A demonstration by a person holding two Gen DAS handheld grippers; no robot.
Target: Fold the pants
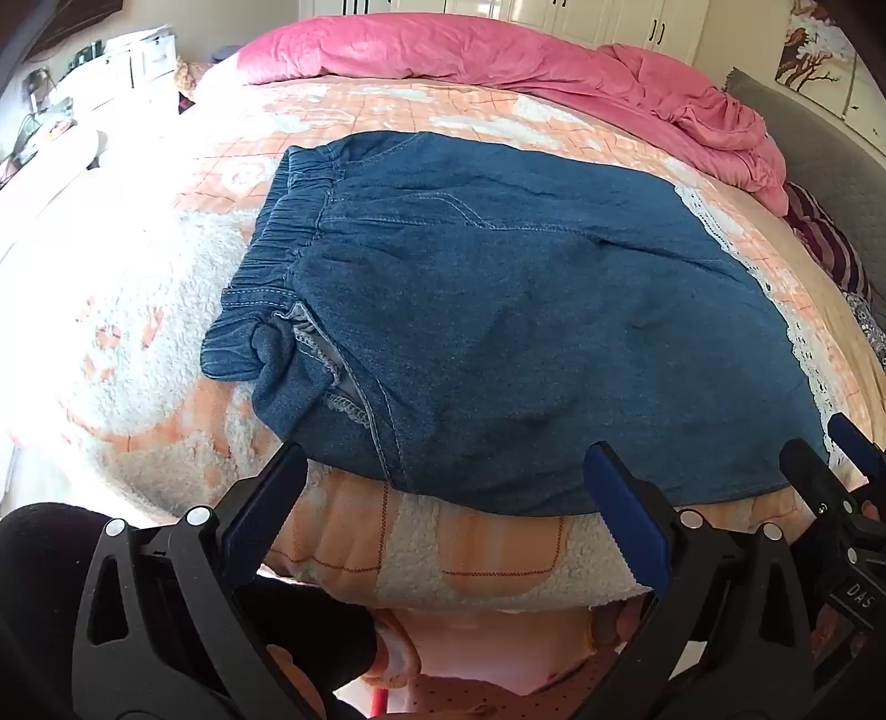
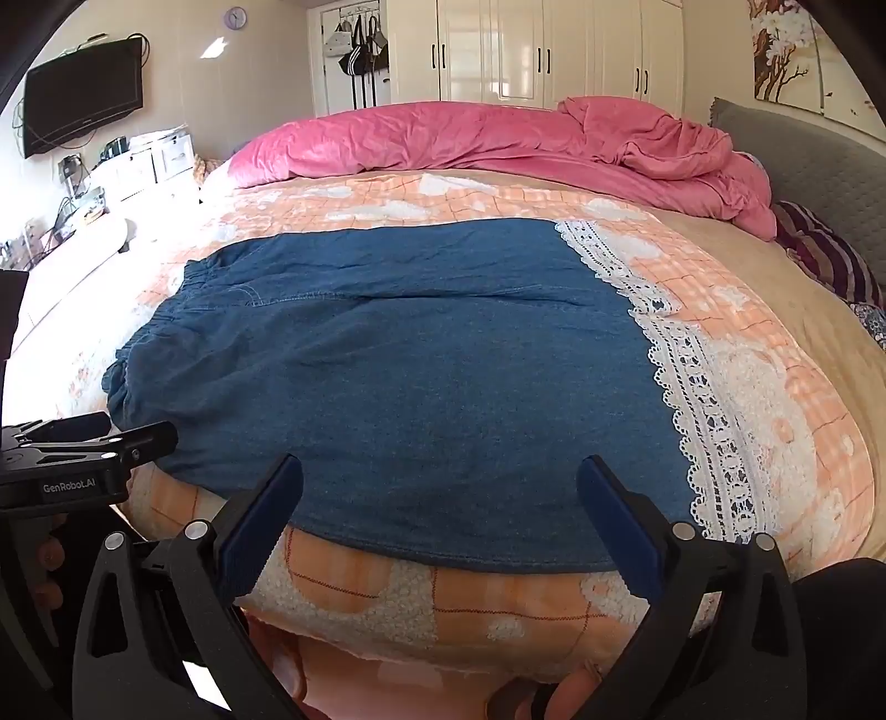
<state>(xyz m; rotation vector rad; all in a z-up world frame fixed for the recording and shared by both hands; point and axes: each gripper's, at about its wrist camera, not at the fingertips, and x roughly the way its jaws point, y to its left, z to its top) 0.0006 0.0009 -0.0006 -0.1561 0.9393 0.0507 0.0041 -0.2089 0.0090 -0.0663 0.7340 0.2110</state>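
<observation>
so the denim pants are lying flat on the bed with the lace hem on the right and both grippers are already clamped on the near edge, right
Not quite. Both wrist views show the left gripper and right gripper open, holding nothing, at the near edge. The denim pants do lie flat on the bed, lace hem on the right.

Home bedroom. Bed (image 2: 803, 310) with orange-checked fleece blanket (image 2: 421, 603), pink duvet (image 2: 443, 144) heaped at far side; white wardrobe doors (image 2: 515, 50) along back wall; wall-mounted television (image 2: 83, 94); bags hung at the door (image 2: 360, 44); round wall clock (image 2: 236, 18).
</observation>
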